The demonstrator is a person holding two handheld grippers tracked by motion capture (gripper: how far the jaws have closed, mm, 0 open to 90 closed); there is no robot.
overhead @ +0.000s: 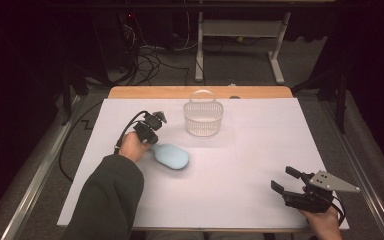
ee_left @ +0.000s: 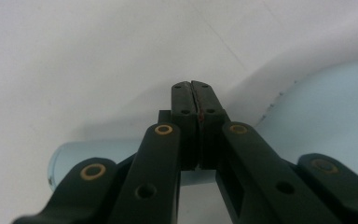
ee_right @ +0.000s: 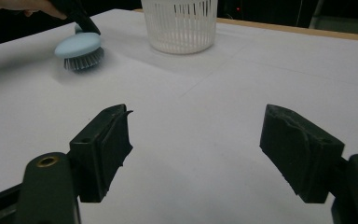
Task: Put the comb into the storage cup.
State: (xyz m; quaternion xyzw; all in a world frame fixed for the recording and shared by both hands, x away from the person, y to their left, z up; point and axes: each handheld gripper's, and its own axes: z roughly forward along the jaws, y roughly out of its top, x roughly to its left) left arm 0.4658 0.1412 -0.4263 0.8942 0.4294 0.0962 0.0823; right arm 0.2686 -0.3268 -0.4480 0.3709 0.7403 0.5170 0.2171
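Observation:
A light blue scrubbing brush (overhead: pixel 172 156) lies bristles down on the white table left of centre. Its head (ee_left: pixel 335 107) and handle (ee_left: pixel 74 161) show in the left gripper view. My left gripper (overhead: pixel 153 142) stands over the handle end; its jaws (ee_left: pixel 195 100) are shut pad against pad, and the handle runs beneath them. Whether they touch it I cannot tell. My right gripper (overhead: pixel 285 179) rests near the front right edge, open and empty (ee_right: pixel 196 149). From there the brush (ee_right: pixel 79 49) sits far off on the left.
A white slatted basket (overhead: pixel 203 120) with an upright handle stands at the back centre of the table (overhead: pixel 260 150), and shows again (ee_right: pixel 182 25) ahead of the right gripper. A wooden edge (overhead: pixel 200 92) borders the far side. Metal rails run along both sides.

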